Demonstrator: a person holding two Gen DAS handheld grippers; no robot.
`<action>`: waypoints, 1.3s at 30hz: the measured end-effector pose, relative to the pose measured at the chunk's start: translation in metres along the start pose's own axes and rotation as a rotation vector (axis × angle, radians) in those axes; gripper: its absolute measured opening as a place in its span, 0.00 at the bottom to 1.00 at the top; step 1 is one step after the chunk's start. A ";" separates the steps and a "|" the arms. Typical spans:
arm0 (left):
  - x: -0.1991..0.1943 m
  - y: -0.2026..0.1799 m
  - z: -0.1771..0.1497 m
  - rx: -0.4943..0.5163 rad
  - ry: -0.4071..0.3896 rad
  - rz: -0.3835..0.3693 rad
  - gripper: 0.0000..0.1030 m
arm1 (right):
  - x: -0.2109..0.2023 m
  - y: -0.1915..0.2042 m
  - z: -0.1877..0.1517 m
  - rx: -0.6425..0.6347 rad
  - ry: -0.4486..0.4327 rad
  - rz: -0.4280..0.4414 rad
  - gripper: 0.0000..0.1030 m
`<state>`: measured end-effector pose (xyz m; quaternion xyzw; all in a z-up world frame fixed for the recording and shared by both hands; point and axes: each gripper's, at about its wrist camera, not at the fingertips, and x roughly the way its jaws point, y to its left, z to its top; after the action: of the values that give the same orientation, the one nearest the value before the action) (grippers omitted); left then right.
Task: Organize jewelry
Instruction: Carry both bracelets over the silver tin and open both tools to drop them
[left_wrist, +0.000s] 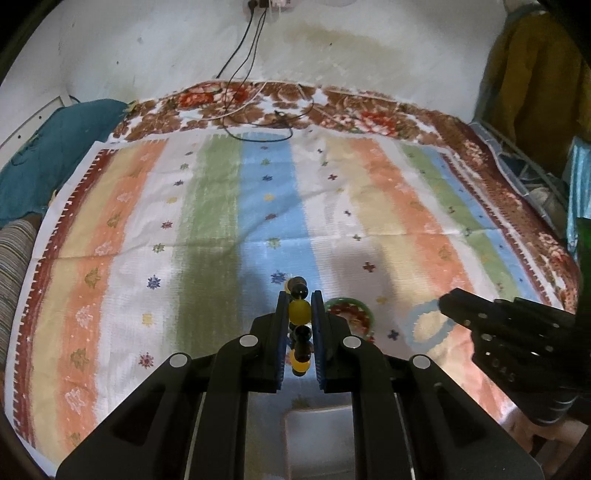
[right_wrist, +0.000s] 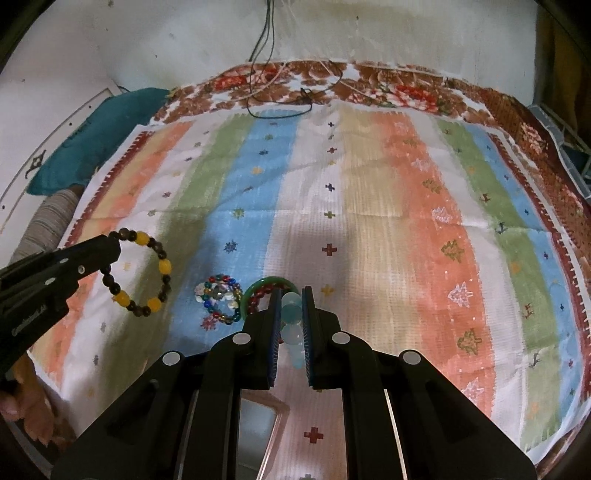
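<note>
Tray (right_wrist: 271, 424) mostly behind right gripper (right_wrist: 291, 314)

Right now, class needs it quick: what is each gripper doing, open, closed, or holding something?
Left gripper: closed on the yellow and dark bead bracelet, lifted off the cloth.
Right gripper: closed on the pale blue bead bracelet.

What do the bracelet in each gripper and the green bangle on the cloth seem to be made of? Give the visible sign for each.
Yellow and dark bracelet, held by the left gripper: round beads, glossy, probably glass or resin.
Pale blue bracelet, held by the right gripper: translucent, milky beads, likely glass or plastic.
Green bangle: a smooth rigid ring with sheen, perhaps glass or plastic.
</note>
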<state>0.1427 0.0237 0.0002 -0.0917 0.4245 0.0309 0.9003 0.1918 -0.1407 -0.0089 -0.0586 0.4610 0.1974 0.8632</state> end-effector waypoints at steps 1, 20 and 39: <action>-0.003 -0.003 -0.002 0.008 -0.003 -0.005 0.11 | -0.004 0.001 -0.001 -0.004 -0.009 0.000 0.12; -0.044 -0.022 -0.029 0.068 -0.067 -0.017 0.11 | -0.041 0.020 -0.018 -0.060 -0.079 0.037 0.12; -0.071 -0.029 -0.056 0.079 -0.101 -0.030 0.11 | -0.066 0.037 -0.046 -0.113 -0.095 0.088 0.12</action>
<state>0.0584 -0.0135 0.0242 -0.0608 0.3781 0.0054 0.9237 0.1085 -0.1384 0.0222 -0.0775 0.4099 0.2633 0.8699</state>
